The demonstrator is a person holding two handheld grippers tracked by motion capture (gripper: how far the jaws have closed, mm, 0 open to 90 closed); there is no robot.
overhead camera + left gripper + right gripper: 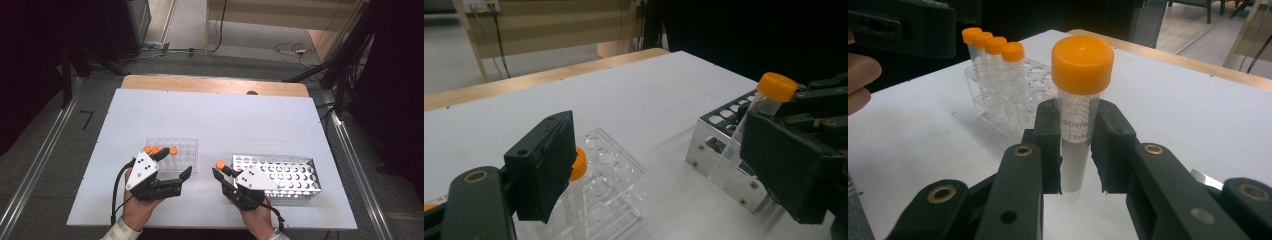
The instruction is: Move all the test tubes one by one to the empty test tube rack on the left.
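On the white surface point(210, 115), the left hand-held gripper point(172, 170) waits with jaws apart beside the clear rack point(182, 150) of spare tubes. The right hand-held gripper point(1075, 145) is clamped on a tube point(1079, 105), held upright, likely for slotting into the metal rack point(292, 175).

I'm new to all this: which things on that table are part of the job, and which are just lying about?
In use: orange-capped tube clamped in right gripper; clear rack; metal rack; open left gripper.
Lying about: floor cables.
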